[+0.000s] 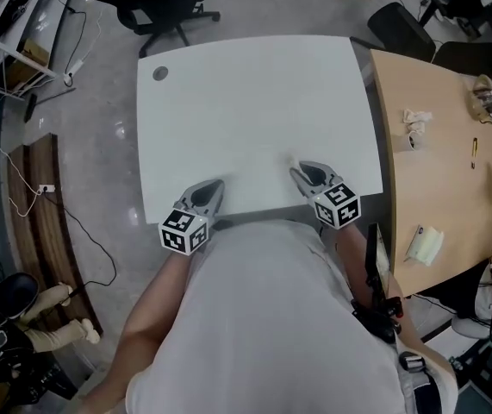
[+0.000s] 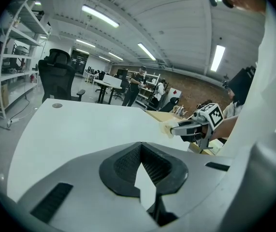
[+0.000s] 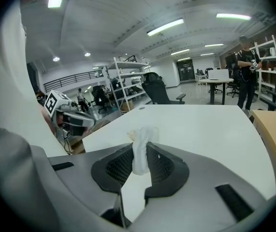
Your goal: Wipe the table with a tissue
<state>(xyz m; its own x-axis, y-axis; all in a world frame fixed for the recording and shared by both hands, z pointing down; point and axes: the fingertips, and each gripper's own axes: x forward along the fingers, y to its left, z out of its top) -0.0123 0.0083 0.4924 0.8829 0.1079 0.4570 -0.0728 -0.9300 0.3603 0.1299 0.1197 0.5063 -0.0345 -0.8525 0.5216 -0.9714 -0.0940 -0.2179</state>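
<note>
The white table [image 1: 254, 102] lies in front of me, its top bare apart from a round cable hole [image 1: 160, 73] at the far left corner. My right gripper [image 1: 295, 167] hangs over the near right part, shut on a crumpled white tissue [image 3: 142, 139] that sticks up past its fingertips. From the left gripper view, that tissue [image 2: 167, 128] shows at the tip of the right gripper [image 2: 176, 128]. My left gripper [image 1: 217, 184] is at the near edge, left of the other. Its jaws meet at the tips with nothing between them [image 2: 140, 146].
A wooden table [image 1: 435, 171] adjoins on the right, carrying a crumpled tissue [image 1: 415, 123], a tissue pack [image 1: 424, 244] and a pen [image 1: 474, 151]. A black office chair [image 1: 164, 3] stands beyond the far left corner. Shelves and a standing person [image 3: 246, 66] are farther off.
</note>
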